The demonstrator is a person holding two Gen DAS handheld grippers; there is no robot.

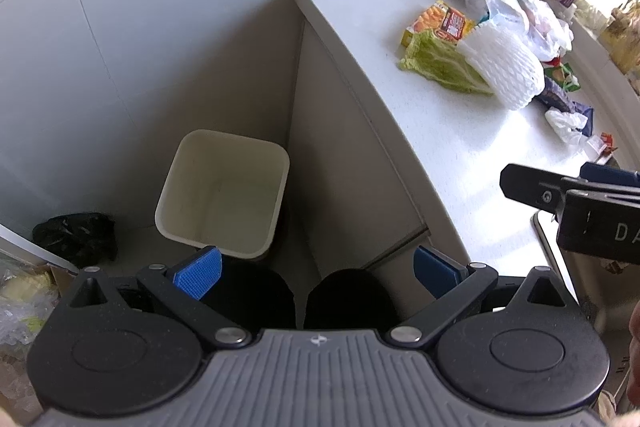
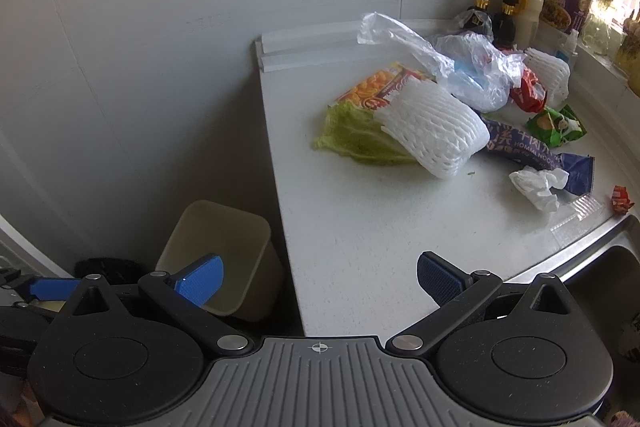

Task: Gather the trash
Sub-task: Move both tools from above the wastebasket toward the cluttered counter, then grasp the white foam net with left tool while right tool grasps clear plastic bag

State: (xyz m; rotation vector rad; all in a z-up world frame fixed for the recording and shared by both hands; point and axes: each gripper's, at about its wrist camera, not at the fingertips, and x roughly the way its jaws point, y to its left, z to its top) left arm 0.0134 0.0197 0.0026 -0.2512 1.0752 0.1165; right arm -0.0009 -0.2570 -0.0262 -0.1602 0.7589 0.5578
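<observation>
Trash is being left scattered toward two o'clock on the white counter (image 2: 360, 235), led by a foam net sleeve (image 2: 436, 131) lying over a cabbage leaf (image 2: 352, 139), while the empty bin (image 1: 222, 191) is being overlooked by the left gripper (image 1: 316, 273), and both it and the right gripper (image 2: 320, 279) are being held released, grasping nothing.

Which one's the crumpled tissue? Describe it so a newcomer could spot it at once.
Start at the white countertop and go to its sink-side edge. There, against the dark blue noodle wrapper, lies the crumpled tissue. It is small, matte white and wadded, unlike the ribbed white foam net or the glossy clear plastic bags further back.
</observation>
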